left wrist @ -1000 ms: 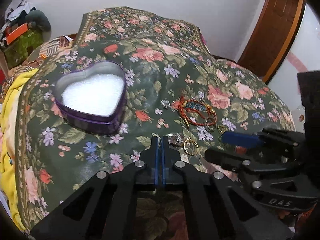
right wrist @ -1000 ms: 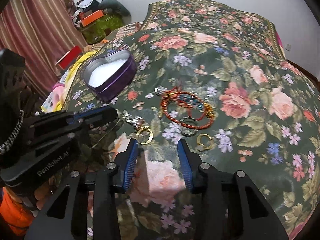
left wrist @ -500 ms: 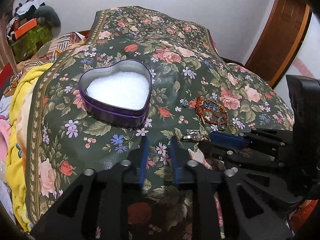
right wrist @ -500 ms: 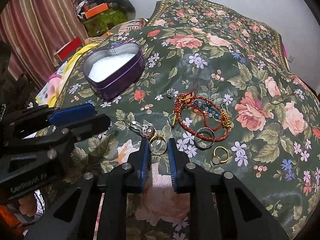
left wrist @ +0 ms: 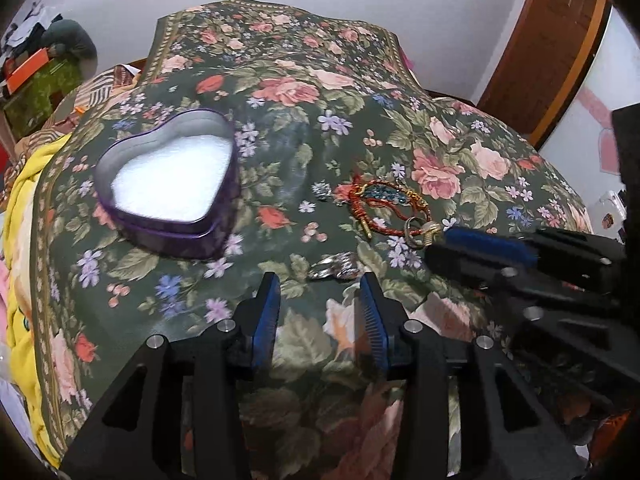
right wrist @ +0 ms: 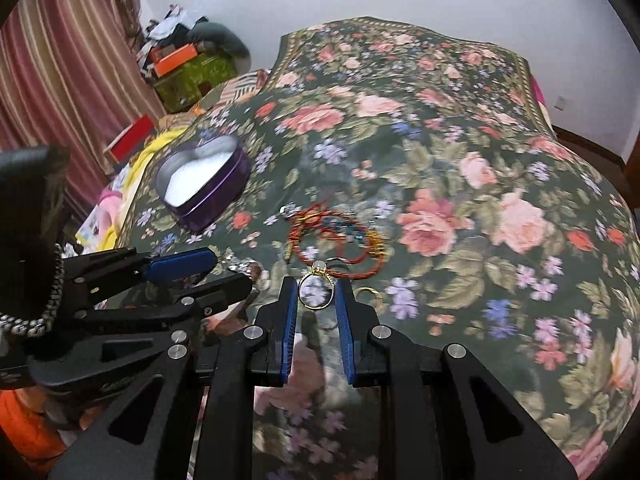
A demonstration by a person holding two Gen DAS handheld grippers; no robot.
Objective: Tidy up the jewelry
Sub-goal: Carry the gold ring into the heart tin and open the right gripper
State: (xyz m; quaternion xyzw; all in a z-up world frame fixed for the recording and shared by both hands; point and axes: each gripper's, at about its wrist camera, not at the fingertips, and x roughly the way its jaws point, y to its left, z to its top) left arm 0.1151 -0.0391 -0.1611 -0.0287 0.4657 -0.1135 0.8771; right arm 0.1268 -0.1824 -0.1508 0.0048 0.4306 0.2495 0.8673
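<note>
A gold ring (right wrist: 316,290) sits clamped between the right gripper (right wrist: 316,296) pads, lifted above the floral bedspread (right wrist: 460,168); behind it the red bracelets (right wrist: 340,240) lie in a heap, another gold ring (right wrist: 366,291) just beside; the heart-shaped tin (left wrist: 172,184) stands well apart near the cloth's left edge, bare cloth between; the left gripper (left wrist: 320,300) jaws are opening on nothing, a silver piece (left wrist: 336,266) just ahead.

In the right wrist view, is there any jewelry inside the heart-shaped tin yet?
No. The heart-shaped tin shows only its white lining; the gold ring is between the right gripper's jaws.
</note>
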